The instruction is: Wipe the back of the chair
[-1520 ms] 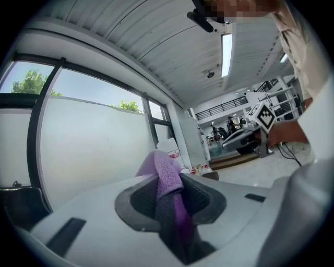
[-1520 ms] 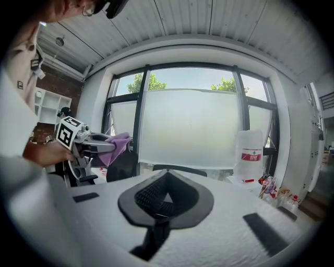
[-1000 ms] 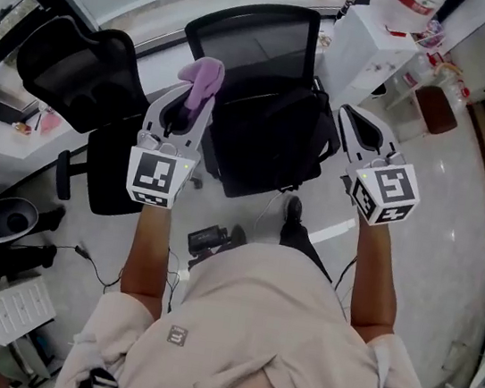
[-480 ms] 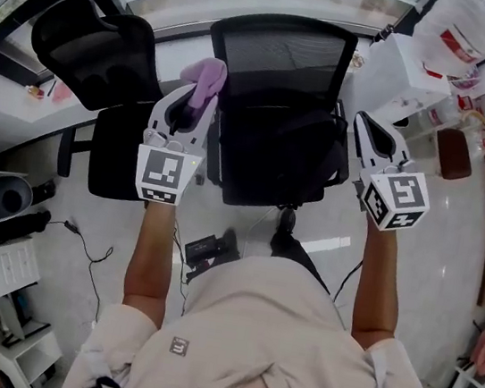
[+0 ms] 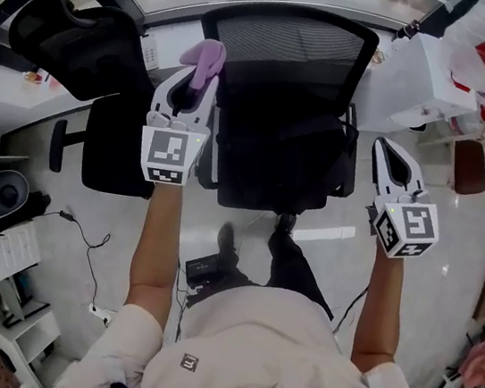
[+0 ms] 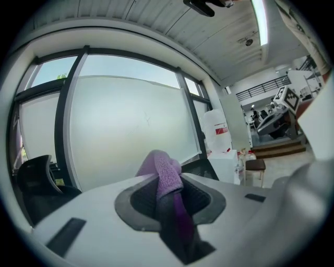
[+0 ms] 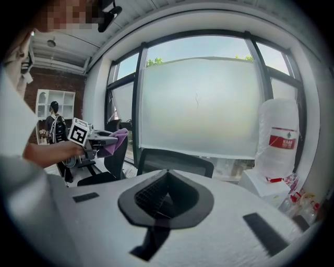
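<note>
Head view: the black mesh chair (image 5: 283,104) stands between the two tools, its backrest just right of the left gripper (image 5: 186,97) and left of the right gripper (image 5: 392,159). The left gripper's jaws clamp a purple cloth (image 5: 205,55), which pokes out ahead of them beside the backrest's edge. The right gripper's jaws are pressed together with nothing between them.

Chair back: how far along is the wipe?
Done: the left gripper is shut on the cloth. In hand: the cloth is held beside the chair back, at its left top corner, contact not evident. Left: the whole wipe, it seems. The right gripper is shut, empty, off to the right.
</note>
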`<state>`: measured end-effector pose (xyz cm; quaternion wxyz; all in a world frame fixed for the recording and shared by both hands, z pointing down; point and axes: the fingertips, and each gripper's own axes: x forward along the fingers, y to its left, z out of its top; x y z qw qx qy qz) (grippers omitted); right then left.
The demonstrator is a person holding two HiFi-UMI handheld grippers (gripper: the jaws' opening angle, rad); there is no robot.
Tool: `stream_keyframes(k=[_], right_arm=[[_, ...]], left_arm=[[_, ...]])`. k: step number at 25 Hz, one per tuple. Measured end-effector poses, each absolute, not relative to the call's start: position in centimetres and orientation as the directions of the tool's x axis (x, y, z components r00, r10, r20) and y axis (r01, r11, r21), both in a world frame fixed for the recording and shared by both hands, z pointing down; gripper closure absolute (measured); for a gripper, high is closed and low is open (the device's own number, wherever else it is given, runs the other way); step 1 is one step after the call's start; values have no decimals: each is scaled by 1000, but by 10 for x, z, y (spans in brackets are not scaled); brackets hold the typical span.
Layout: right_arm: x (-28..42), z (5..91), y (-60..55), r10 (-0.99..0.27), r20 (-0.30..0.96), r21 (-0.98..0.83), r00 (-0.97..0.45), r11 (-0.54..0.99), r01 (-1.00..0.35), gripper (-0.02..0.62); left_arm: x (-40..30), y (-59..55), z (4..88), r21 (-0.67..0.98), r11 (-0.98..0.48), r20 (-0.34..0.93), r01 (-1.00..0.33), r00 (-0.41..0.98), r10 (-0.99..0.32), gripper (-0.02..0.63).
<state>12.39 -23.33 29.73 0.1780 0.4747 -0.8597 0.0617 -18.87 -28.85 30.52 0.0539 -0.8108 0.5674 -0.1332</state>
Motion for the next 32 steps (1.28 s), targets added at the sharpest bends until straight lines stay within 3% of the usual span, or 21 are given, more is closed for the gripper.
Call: stream_keyframes(k=[11, 20, 26, 32], right_arm=[[177, 429, -236, -703, 542, -23, -460, 535, -845, 601], [203, 470, -242, -681, 587, -32, -438, 522, -853, 601], [200, 477, -260, -695, 552, -43, -462, 530, -847, 601], [172, 464, -346, -774, 394, -3, -496, 539, -842, 600]], left_arm=[[-182, -408, 419, -211, -261, 235, -942, 211, -949, 506], [-189, -450, 477, -216, -232, 299, -948, 162, -940, 506], [-170, -468, 495, -210, -252, 311, -945, 180, -933, 506], [-126, -490, 515, -197, -281, 309, -939, 213, -927, 507]])
